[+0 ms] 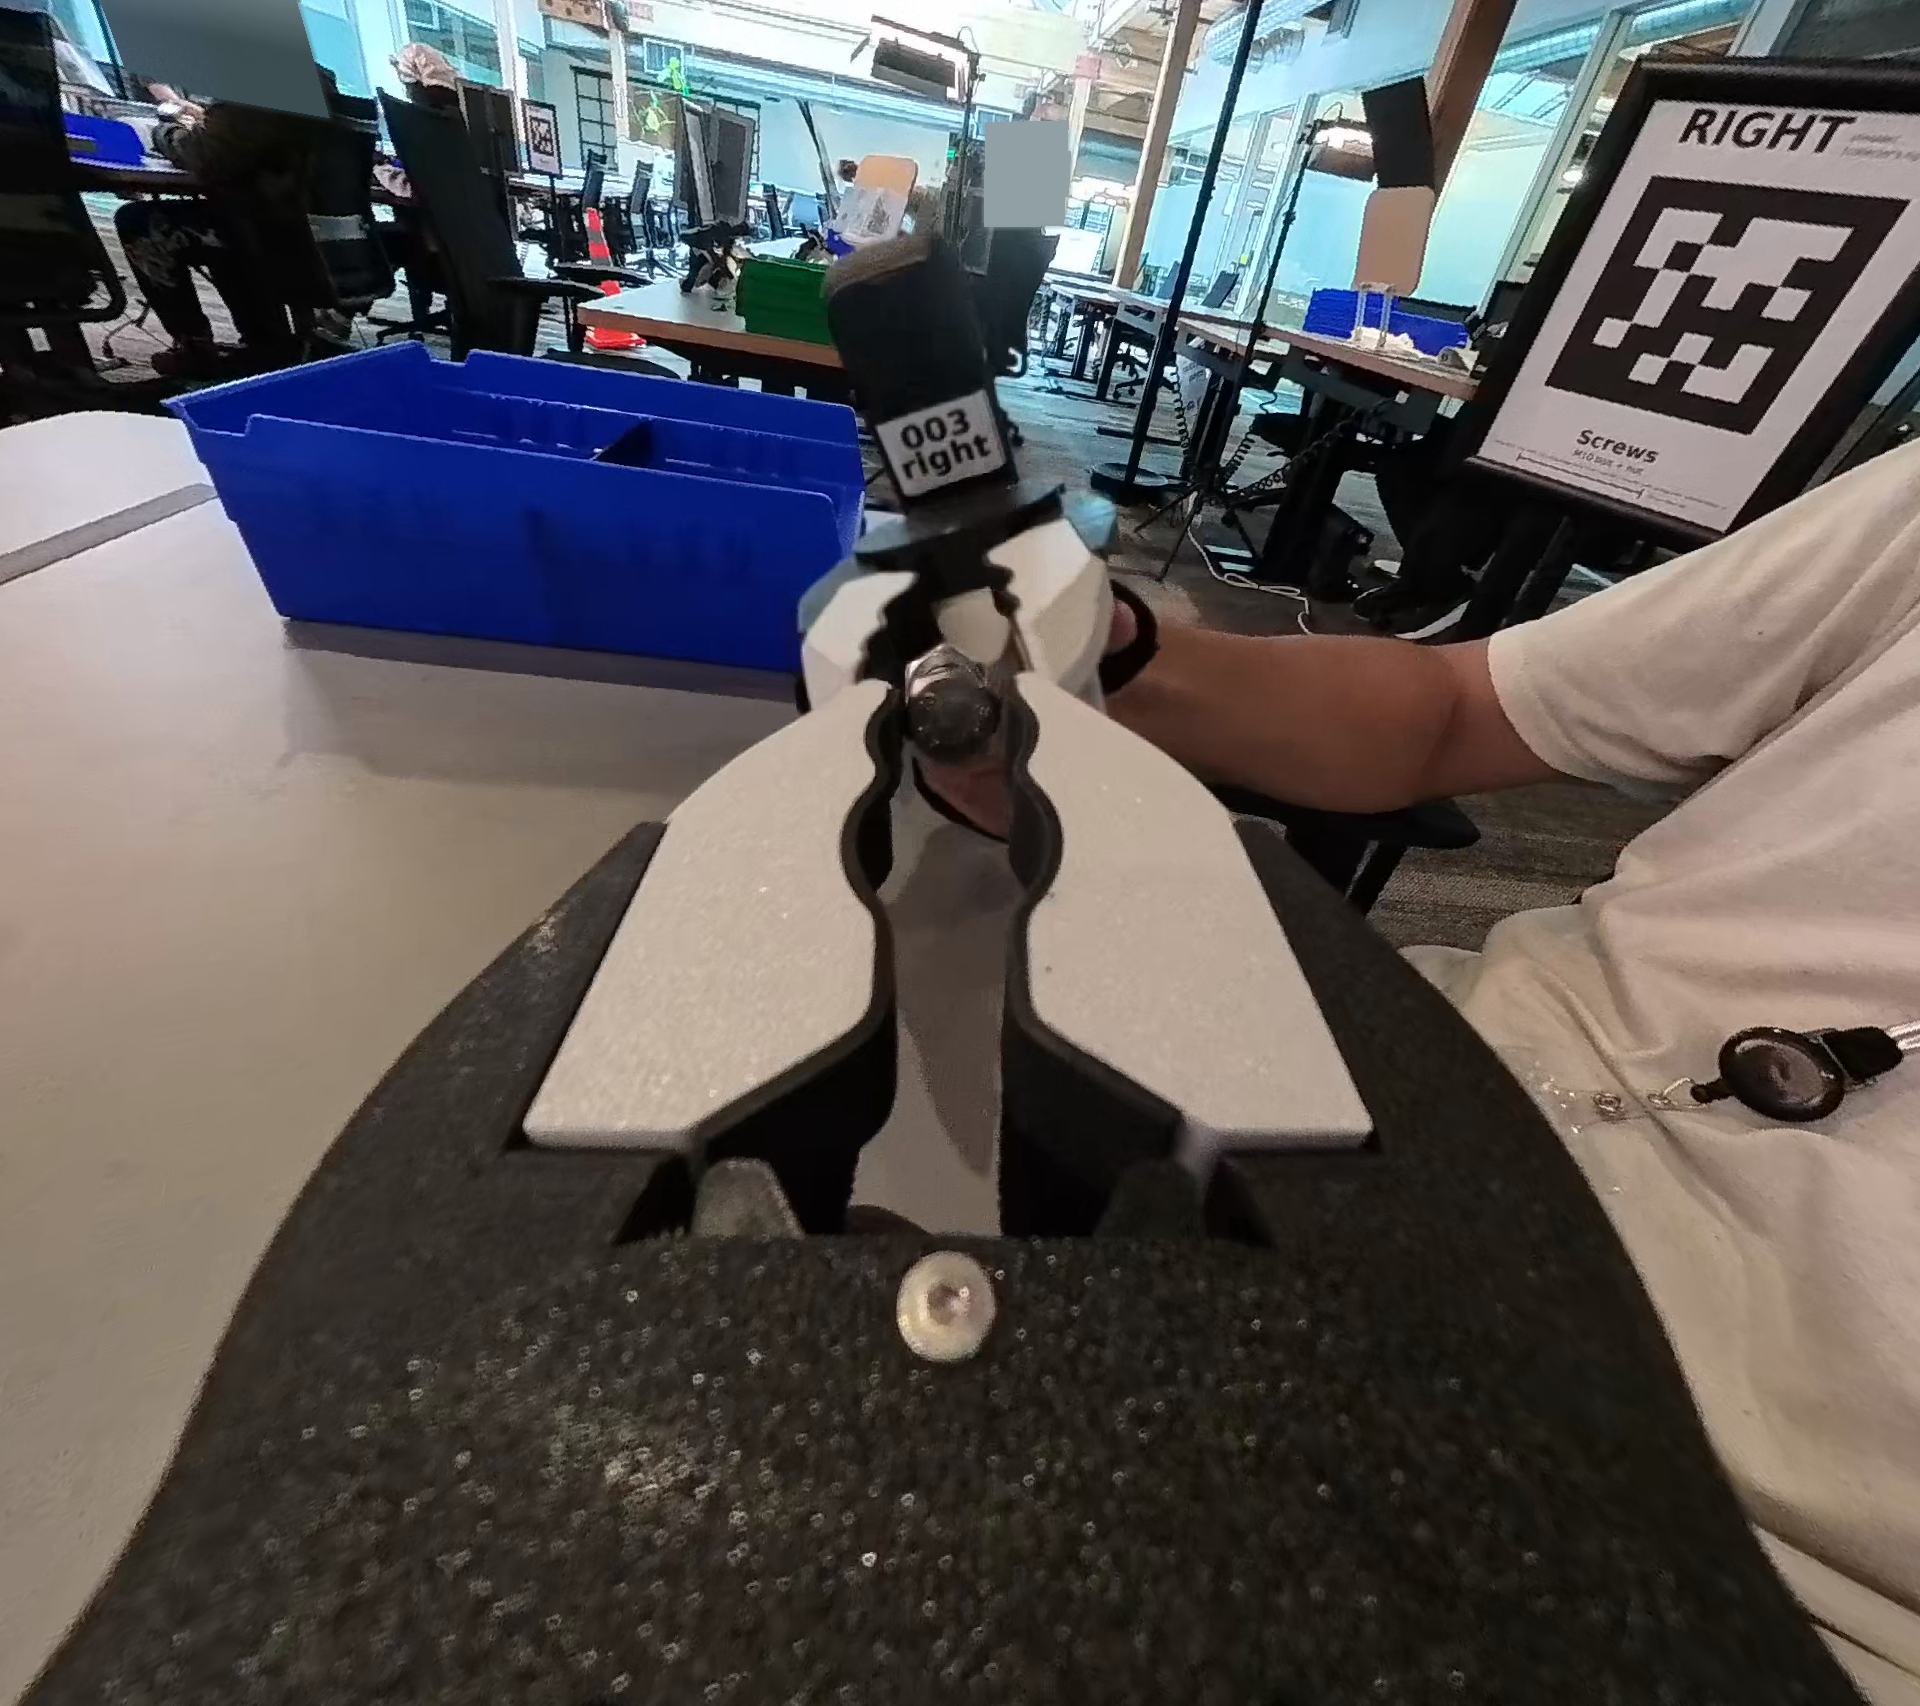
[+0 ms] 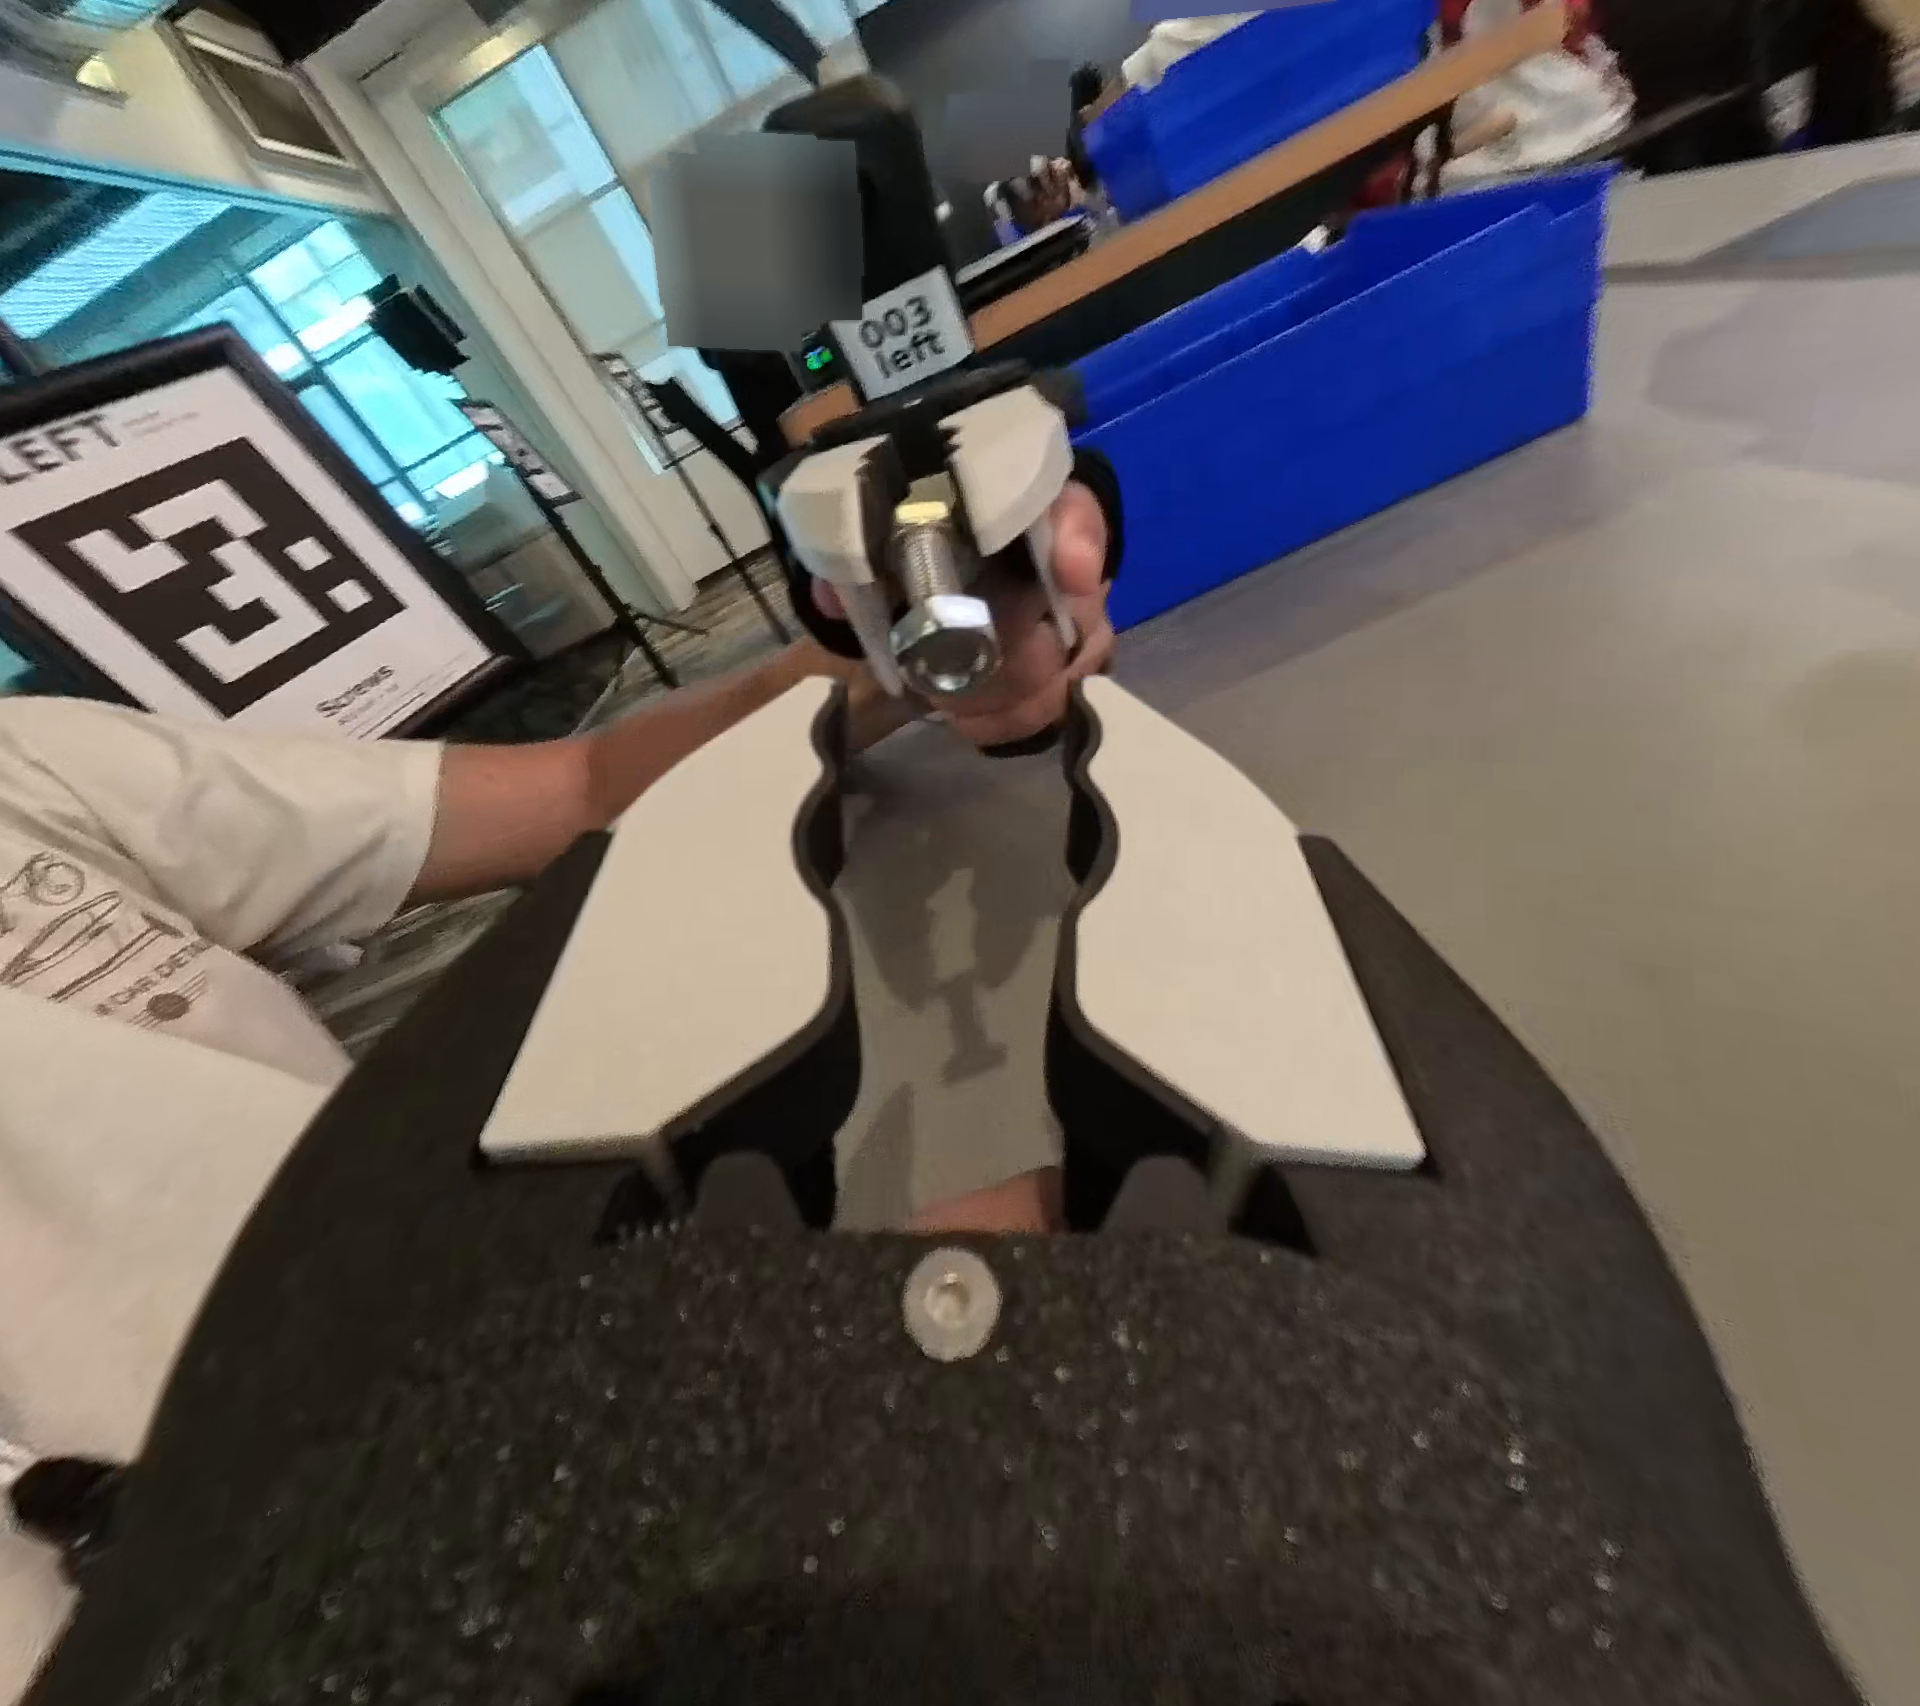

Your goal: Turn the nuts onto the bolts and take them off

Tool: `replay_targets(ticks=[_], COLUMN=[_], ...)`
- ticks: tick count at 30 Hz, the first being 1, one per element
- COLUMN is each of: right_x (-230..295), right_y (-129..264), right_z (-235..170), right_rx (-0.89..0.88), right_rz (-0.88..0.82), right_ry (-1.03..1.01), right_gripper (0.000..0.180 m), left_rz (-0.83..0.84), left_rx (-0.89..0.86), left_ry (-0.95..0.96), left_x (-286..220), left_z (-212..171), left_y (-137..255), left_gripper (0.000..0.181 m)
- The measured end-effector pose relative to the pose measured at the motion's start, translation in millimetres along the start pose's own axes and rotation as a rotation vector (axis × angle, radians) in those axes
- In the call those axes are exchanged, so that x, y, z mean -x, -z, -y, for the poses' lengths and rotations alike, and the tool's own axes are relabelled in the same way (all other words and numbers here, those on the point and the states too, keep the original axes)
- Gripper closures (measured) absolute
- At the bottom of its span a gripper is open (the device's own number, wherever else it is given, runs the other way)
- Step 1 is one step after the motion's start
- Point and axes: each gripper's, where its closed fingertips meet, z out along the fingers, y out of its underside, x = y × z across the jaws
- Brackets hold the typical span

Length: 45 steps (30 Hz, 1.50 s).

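Grey desk (image 1: pixel 156 825) carries a blue bin (image 1: pixel 520 534) toward its far side, and above the desk the two grippers face each other. Left gripper (image 1: pixel 951 726) is clamped on the threaded end of a steel bolt (image 2: pixel 930 586), whose hex head (image 2: pixel 945 643) points at the right gripper (image 2: pixel 951 721). That one stands narrowly parted with nothing between its fingers, its tips just short of the head.

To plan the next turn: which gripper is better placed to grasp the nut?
Right. The right gripper is open, the nut just beyond its fingertips; the left gripper is shut on the bolt, steadying it.
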Motion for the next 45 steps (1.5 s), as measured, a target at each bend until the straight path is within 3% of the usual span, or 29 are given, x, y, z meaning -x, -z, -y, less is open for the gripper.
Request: replay_targets(ticks=[6,12,15,18,20,23,33,36,40,42,45], right_x=[22,0,5,4,6,8,4,6,6,5,17], right_y=[6,0,-5,-3,-3,-3,6,8,3,-3,-12], right_z=[36,-2,0,7,7,6,8,11,4,-5,-11], right_rx=[-0.153,0.004,-0.017,-0.059,-0.066,-0.049,0.236,0.265,0.224,0.213,0.104], right_rz=[0.071,-0.002,0.031,0.027,0.022,-0.063,-0.593,-0.662,-0.574,-0.469,-0.257], right_ry=[0.055,-0.009,-0.016,0.010,0.062,0.314,1.601,1.784,1.528,1.229,0.739], right_gripper=[0.141,0.141,0.143,0.162,0.162,0.162,0.162,0.163,0.155,0.136,0.135], left_rz=[0.004,-0.001,-0.001,-0.014,-0.025,-0.069,-0.145,-0.154,-0.156,-0.163,-0.161], left_rx=[0.003,0.005,0.000,-0.007,-0.007,-0.010,0.016,0.016,-0.004,-0.027,-0.042], left_ry=[-0.004,-0.002,-0.001,0.005,0.012,0.046,0.116,0.119,0.123,0.123,0.112], left_x=[0,-1,-1,-2,-4,-8,-13,-15,-14,-15,-15], left_z=[0,-1,0,2,2,2,-5,-5,-1,3,7], left_y=[1,-1,0,1,0,1,0,-1,1,4,7], left_gripper=[0.163,0.163,0.163,0.163,0.163,0.163,0.164,0.164,0.164,0.164,0.164])
